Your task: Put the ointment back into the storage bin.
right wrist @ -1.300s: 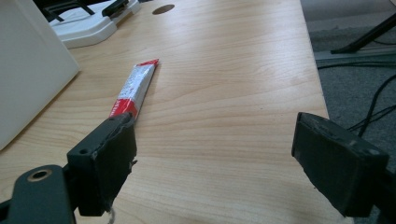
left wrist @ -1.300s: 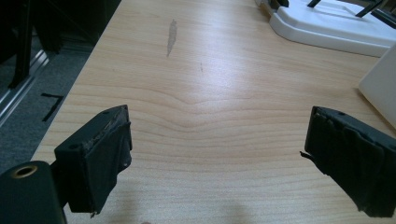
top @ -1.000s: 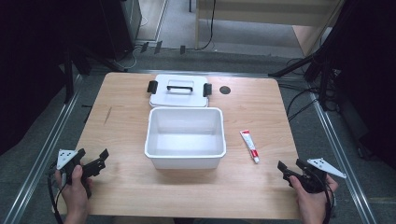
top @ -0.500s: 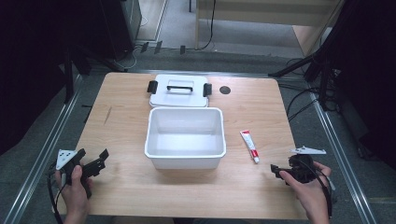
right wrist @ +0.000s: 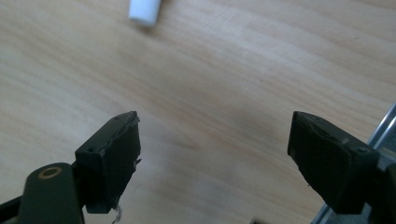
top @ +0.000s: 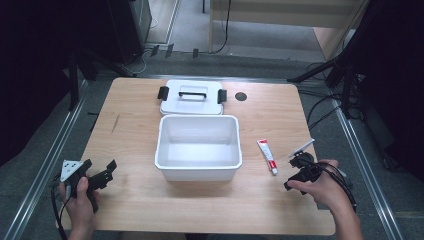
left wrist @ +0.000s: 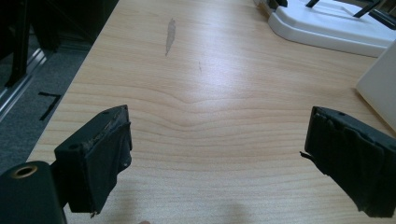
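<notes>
A white open bin [top: 198, 147] stands mid-table, and its lid [top: 192, 96] with a black handle and clips lies flat just behind it. To the right of the bin a red and white tube [top: 267, 156] rests on the wood. My right gripper [top: 292, 172] hovers open just right of the tube, tipped down at the table. In the right gripper view its jaws [right wrist: 212, 154] are wide apart, and the tube's white end [right wrist: 145, 11] sits at the top edge. My left gripper [top: 107, 172] stays open near the front left corner, its jaws [left wrist: 215, 154] over bare wood.
The wooden table [top: 135, 125] has a small black round hole [top: 241, 96] beside the lid. In the left gripper view the lid [left wrist: 327, 23] and a bin wall [left wrist: 380, 79] lie ahead to the right. Metal rails [top: 362, 160] run along both sides.
My right gripper has moved left and forward from the table's right edge toward the tube and tipped downward. The left gripper has stayed in place.
</notes>
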### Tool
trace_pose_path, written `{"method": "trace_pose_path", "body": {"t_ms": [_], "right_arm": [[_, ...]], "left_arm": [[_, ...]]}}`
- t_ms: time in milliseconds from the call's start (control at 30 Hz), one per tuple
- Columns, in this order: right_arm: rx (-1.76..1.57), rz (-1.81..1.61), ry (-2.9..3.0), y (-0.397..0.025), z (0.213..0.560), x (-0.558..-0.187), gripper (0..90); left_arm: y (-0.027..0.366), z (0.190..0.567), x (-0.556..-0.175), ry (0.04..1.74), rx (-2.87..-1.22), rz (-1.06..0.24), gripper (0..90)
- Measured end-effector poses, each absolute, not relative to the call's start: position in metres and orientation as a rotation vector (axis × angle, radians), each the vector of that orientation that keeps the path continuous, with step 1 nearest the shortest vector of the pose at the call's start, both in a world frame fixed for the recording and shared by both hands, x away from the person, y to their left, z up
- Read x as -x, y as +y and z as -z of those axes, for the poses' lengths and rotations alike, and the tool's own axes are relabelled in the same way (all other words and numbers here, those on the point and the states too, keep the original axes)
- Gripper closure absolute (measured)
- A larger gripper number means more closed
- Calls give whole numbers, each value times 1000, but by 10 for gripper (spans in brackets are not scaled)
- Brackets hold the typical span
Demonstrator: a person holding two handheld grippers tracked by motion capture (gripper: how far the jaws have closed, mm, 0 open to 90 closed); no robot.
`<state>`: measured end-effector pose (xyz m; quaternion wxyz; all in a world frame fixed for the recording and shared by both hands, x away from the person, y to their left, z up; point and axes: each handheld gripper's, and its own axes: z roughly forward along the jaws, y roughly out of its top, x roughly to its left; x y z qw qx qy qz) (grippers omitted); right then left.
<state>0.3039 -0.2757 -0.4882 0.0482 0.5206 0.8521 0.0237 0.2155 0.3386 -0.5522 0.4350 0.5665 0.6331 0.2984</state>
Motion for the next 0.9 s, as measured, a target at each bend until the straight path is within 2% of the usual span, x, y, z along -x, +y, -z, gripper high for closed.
{"method": "trace_pose_path", "body": {"t_ms": [333, 633, 767, 900], "right_arm": [[-1567, 108, 2649, -253, 489, -325, 143], [-1557, 95, 2681, -242, 490, -340, 276], [-1576, 57, 2679, -238, 489, -346, 405], [-1553, 54, 2700, -232, 489, -349, 404]], "left_arm": [[339, 552, -216, 1576, -1405, -736, 79], [339, 552, -215, 1574, -1409, -737, 79], [339, 552, -215, 1574, -1413, -739, 79], [339, 552, -215, 1574, -1412, -741, 79]]}}
